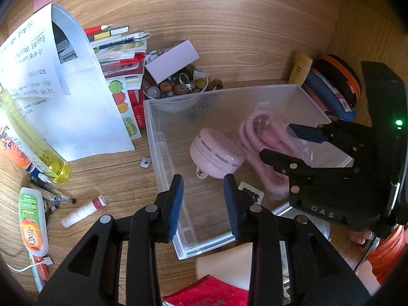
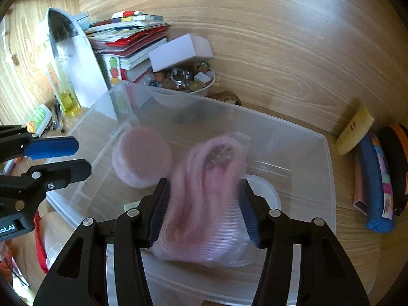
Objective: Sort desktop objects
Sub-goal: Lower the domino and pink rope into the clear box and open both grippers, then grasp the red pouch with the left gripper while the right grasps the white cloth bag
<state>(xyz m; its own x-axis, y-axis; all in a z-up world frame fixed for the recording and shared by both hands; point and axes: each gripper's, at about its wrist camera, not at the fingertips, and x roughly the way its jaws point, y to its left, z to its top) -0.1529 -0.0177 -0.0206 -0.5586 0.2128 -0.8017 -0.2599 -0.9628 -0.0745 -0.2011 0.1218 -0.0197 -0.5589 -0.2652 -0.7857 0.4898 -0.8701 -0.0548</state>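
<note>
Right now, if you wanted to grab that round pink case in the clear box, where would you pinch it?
Probably across its rim, coming down from above. The round pink case lies nearly flat on the floor of the clear box, whose walls block a side approach. A wide flat top gives nothing to pinch, so the fingers should straddle its curved edge.

A cluttered home desk: a wood-grain surface (image 1: pixel 242 38) carries printed paper sheets (image 1: pixel 63 97), a stack of sticker sheets and booklets (image 1: pixel 122 58), a bowl of beads and rings (image 1: pixel 178 86), pens (image 1: pixel 54 193), a glue stick (image 1: pixel 84 210) and a clear plastic storage bin (image 1: pixel 163 137).
</note>
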